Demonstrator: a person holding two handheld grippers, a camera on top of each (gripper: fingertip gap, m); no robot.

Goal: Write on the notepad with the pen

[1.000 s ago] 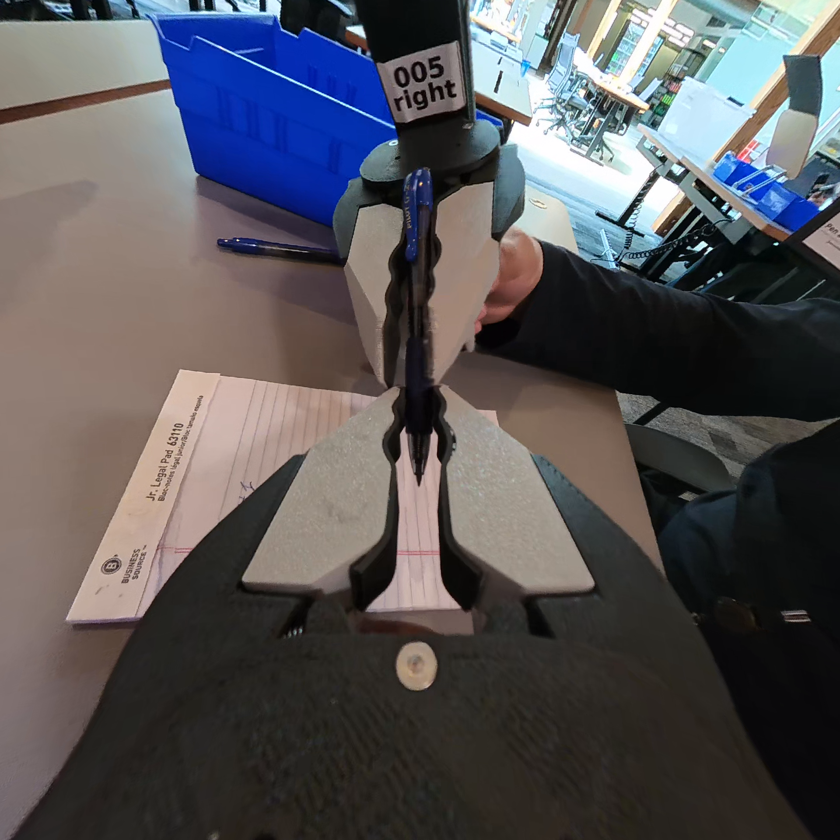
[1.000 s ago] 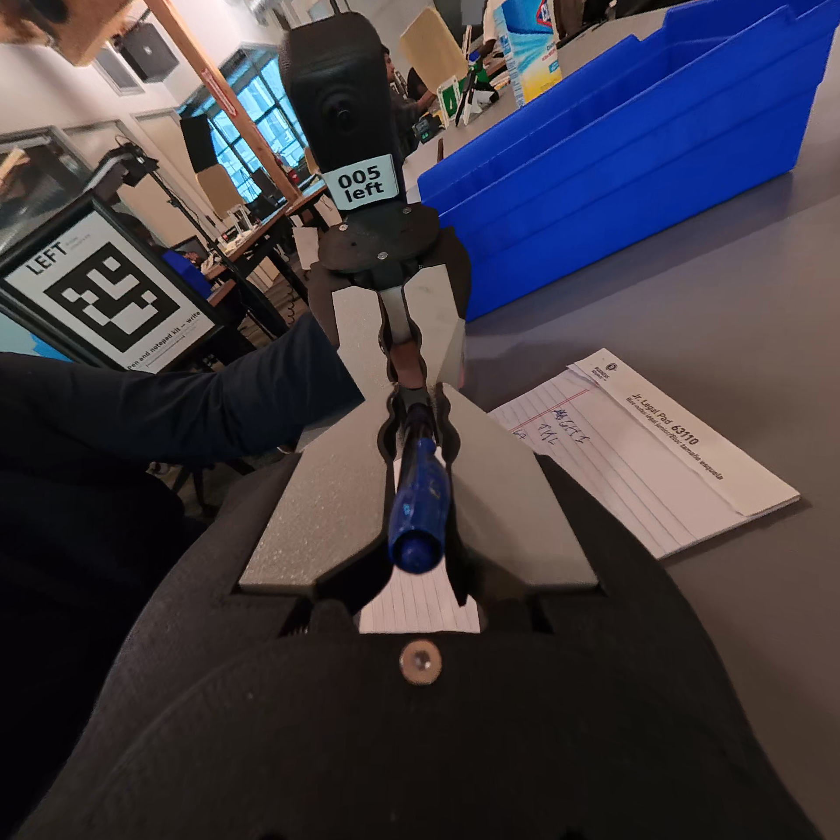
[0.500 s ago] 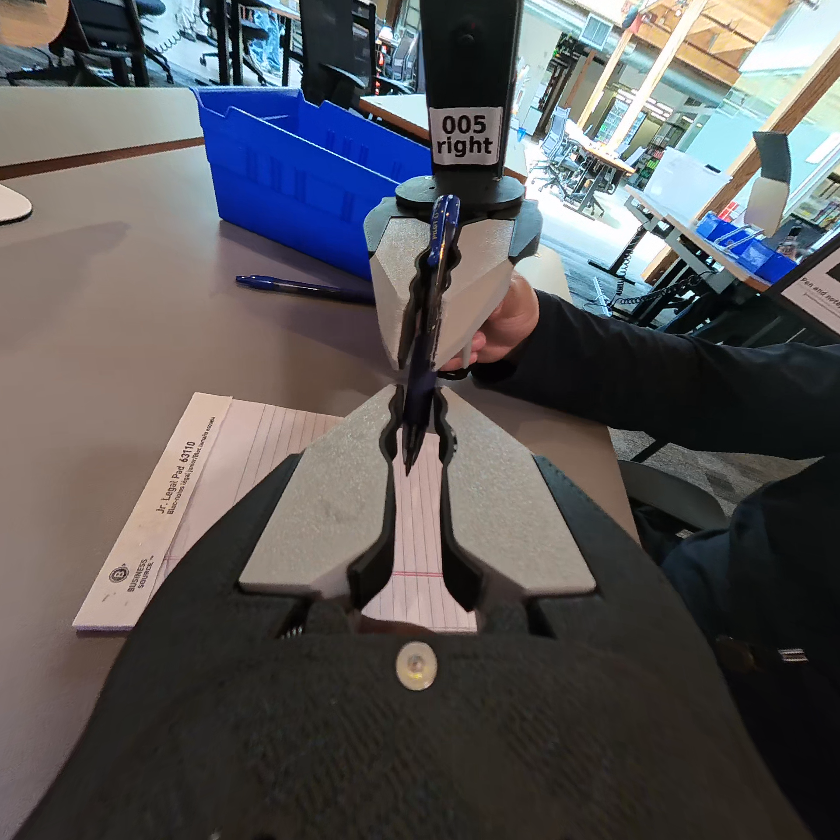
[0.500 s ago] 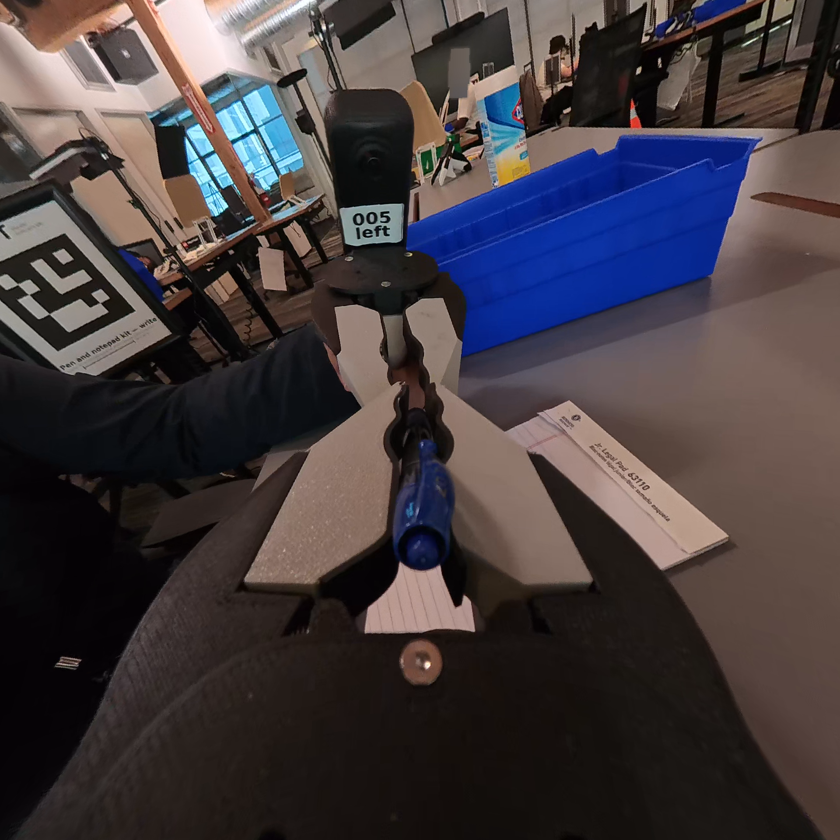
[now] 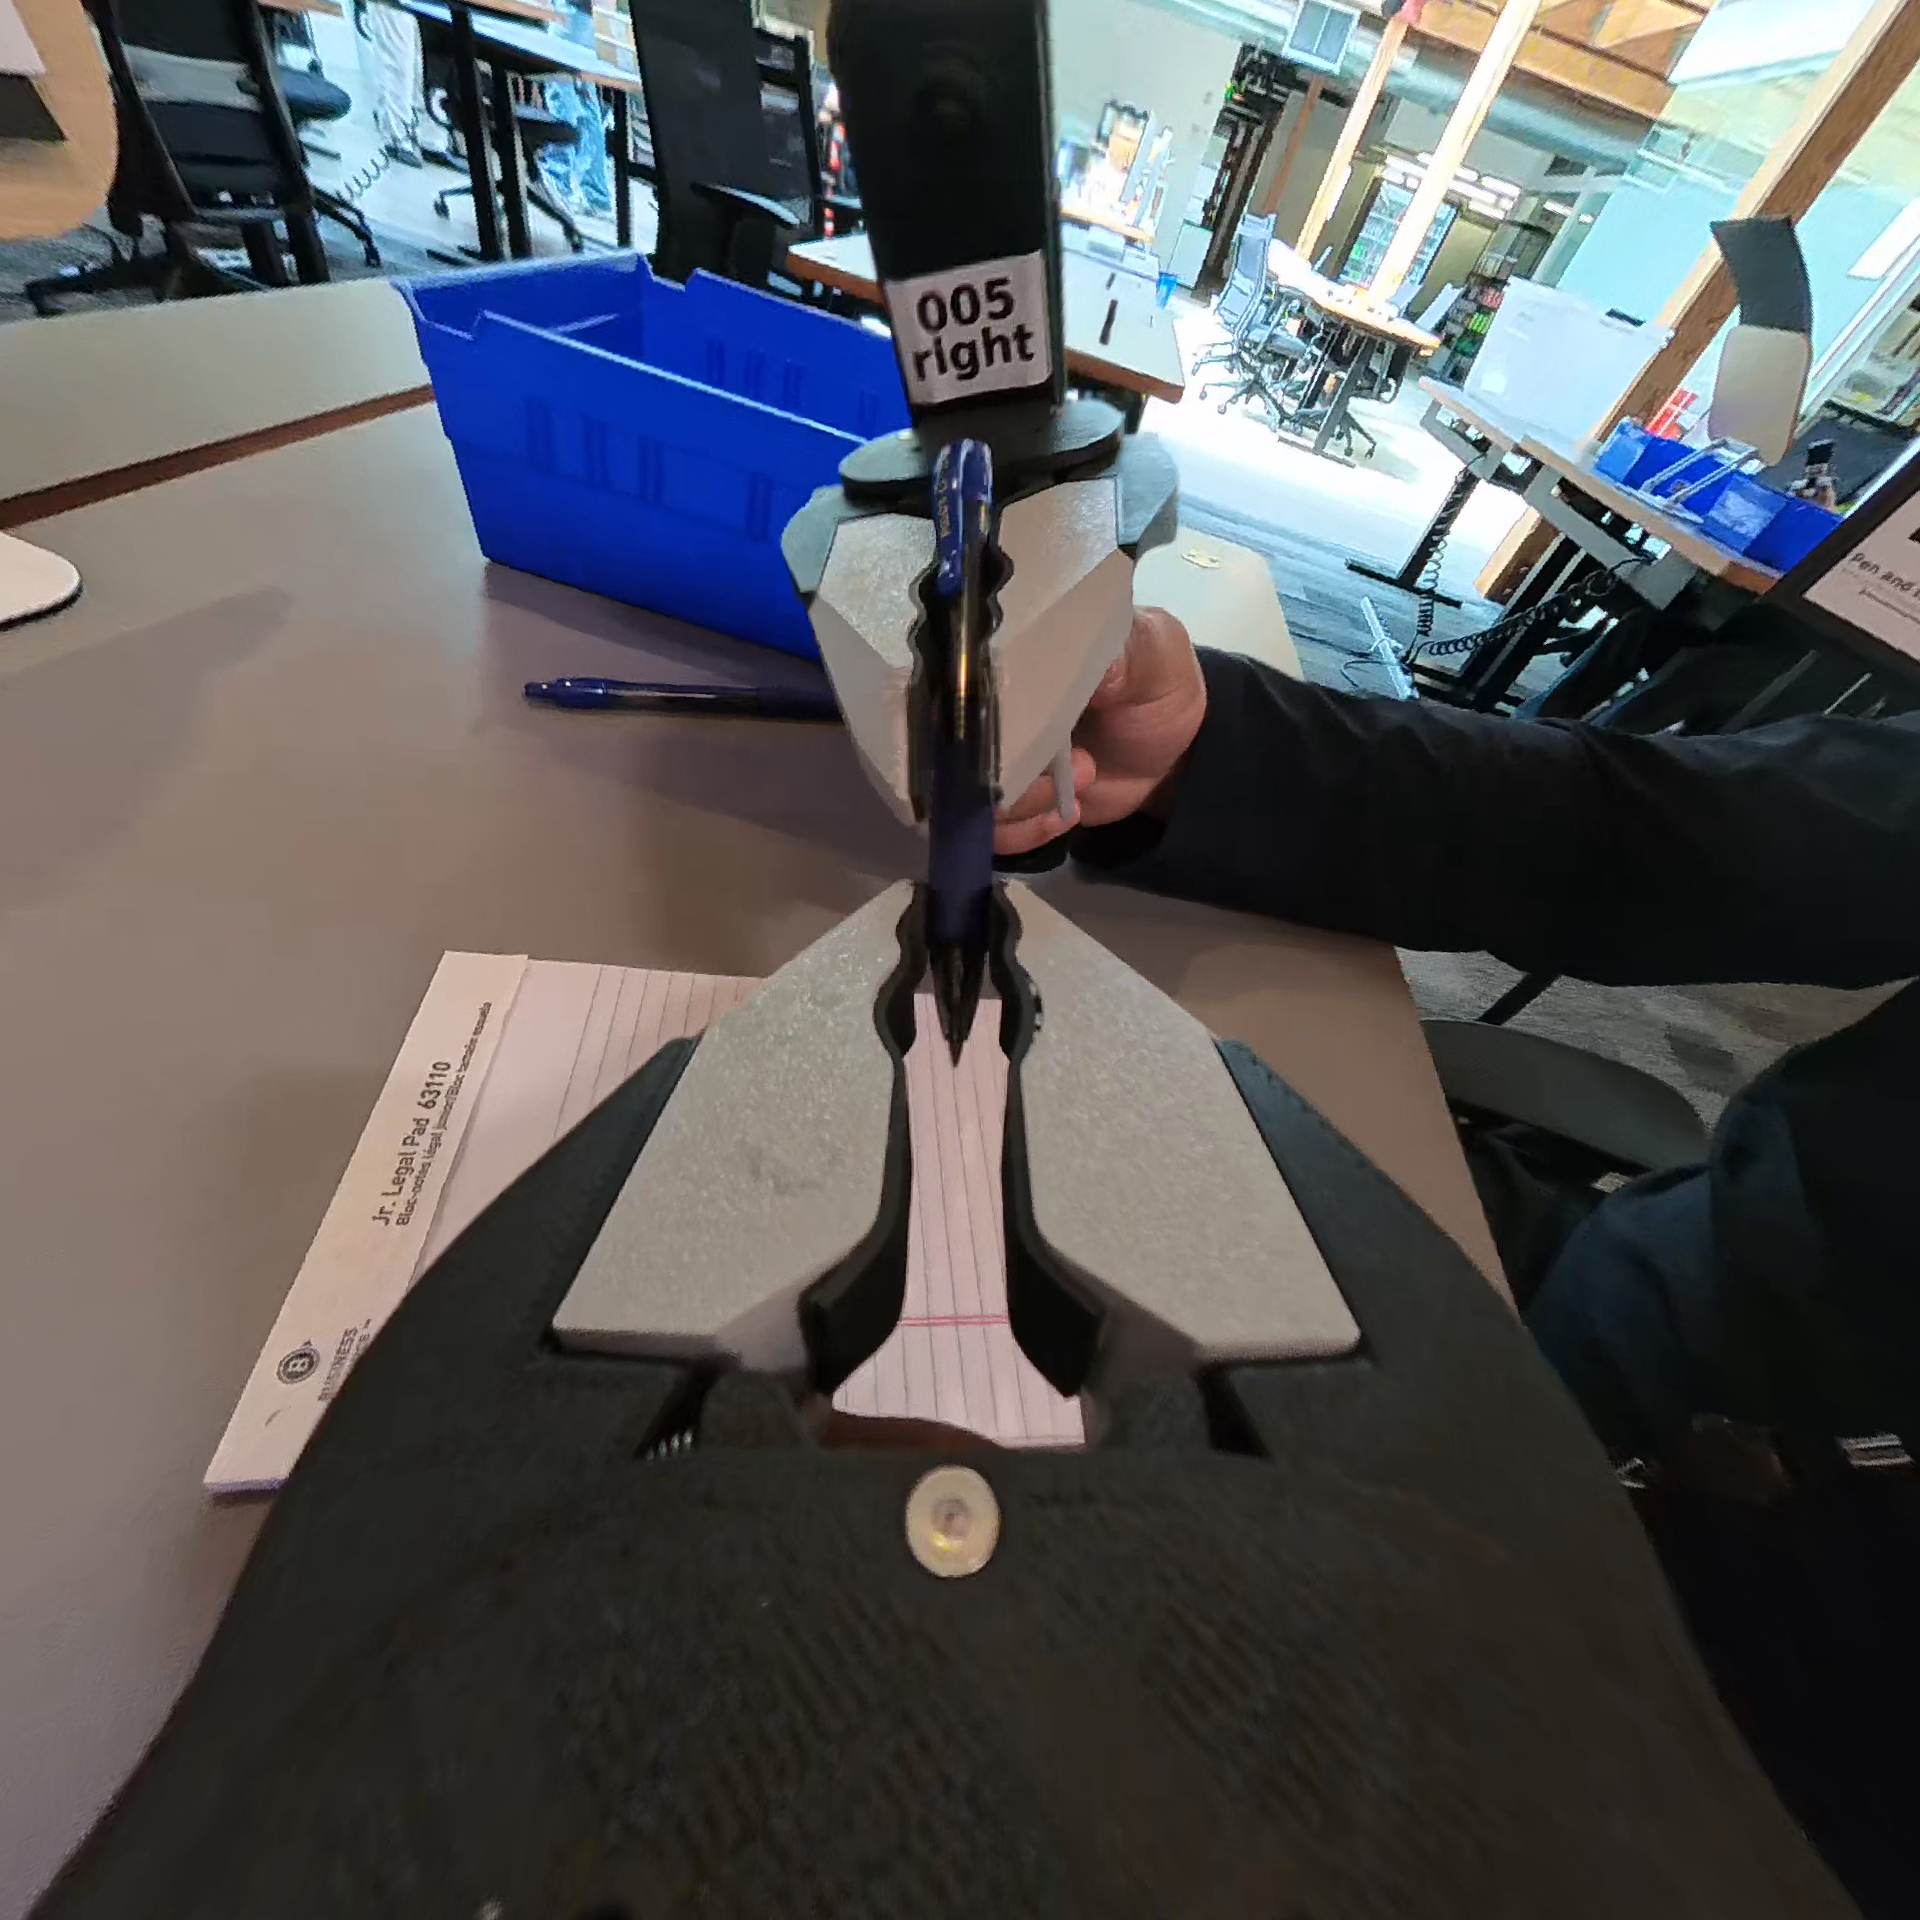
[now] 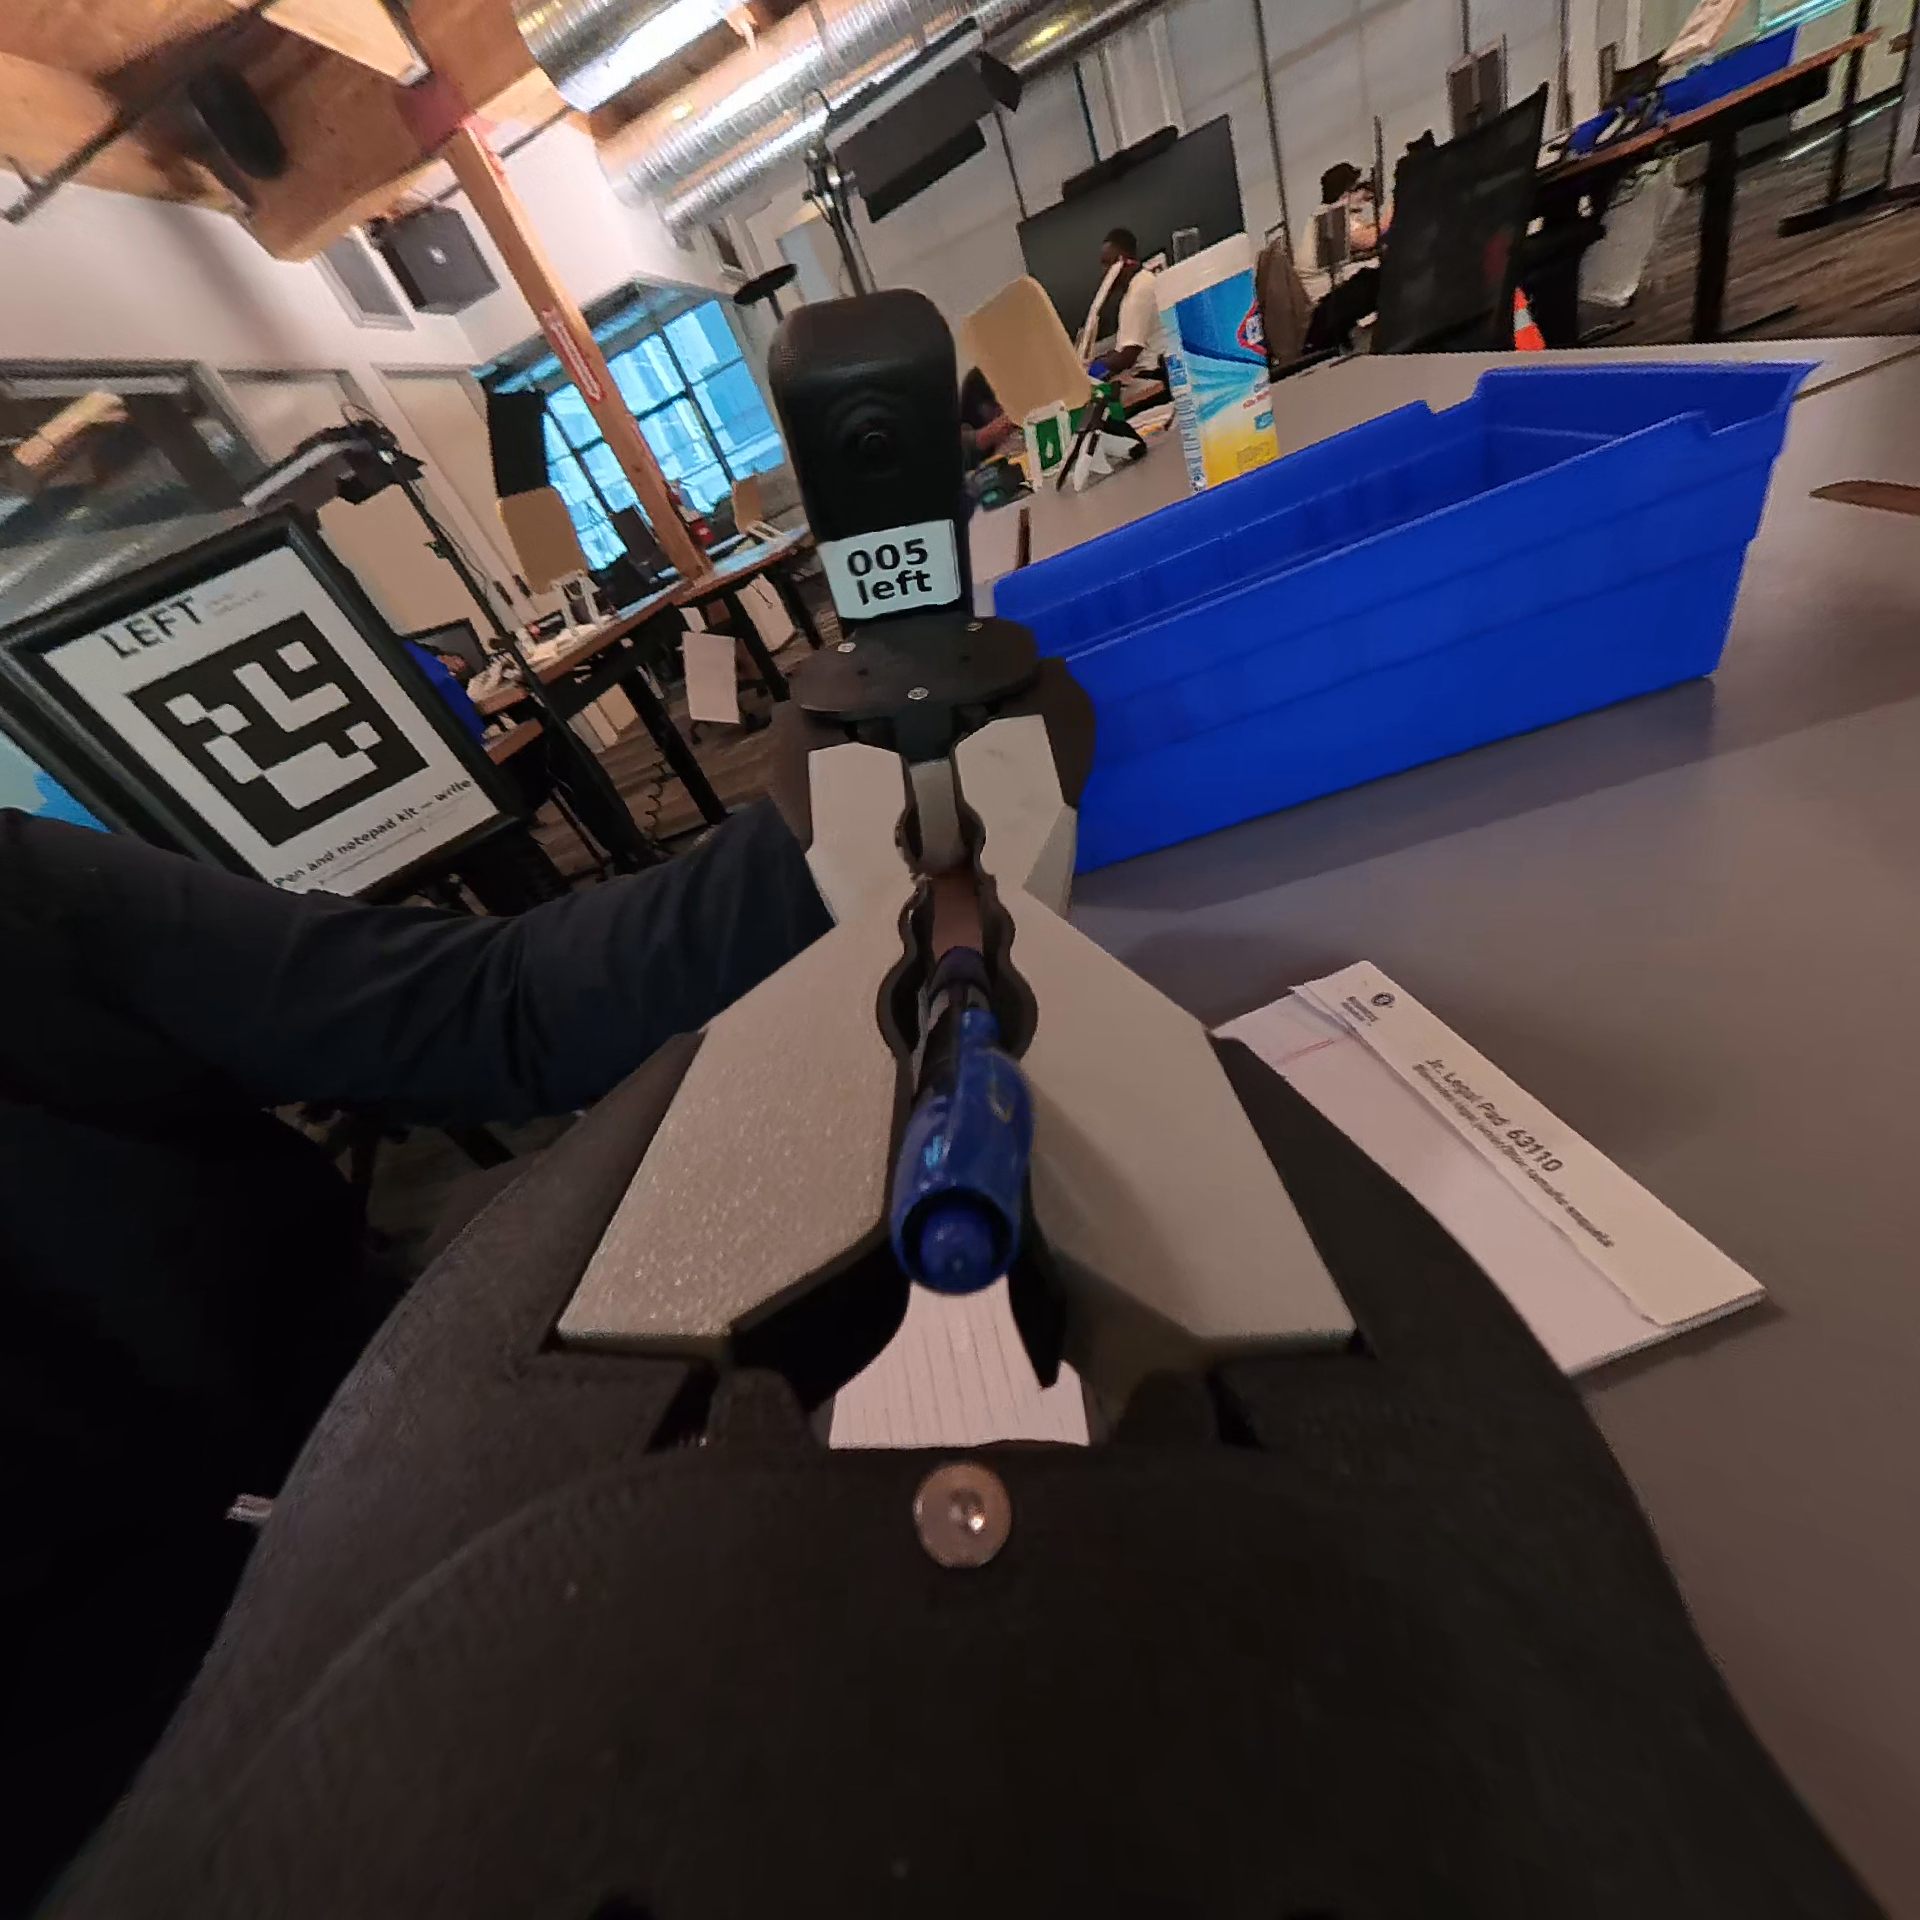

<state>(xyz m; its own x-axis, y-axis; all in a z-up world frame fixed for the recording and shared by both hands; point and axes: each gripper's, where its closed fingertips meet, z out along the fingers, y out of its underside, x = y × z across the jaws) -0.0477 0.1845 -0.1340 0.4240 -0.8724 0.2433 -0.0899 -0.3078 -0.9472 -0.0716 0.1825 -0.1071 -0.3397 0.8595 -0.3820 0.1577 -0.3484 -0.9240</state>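
- Left wrist view: left gripper [image 5: 954, 940] fingers slightly apart around the pen [image 5: 958, 727] tip, no firm contact visible. Both grippers have risen since a second ago; tip now above the notepad [image 5: 582, 1049], so writing is paused. Blue bin [image 5: 623, 457]: visible part empty.
- Right wrist view: right gripper [image 6: 956, 935] clamped on the pen [image 6: 961, 1143]; notepad [image 6: 1455, 1164] farther below.

The left tool [image 5: 954, 935] hides most of the notepad [image 5: 582, 1049], so any writing there cannot be seen. The pen [image 5: 958, 748] is blurred where the right tool [image 5: 961, 821] clamps it, and whether the left tool's open fingers touch its tip cannot be told. The spare pen [image 5: 665, 694] runs behind the right tool.
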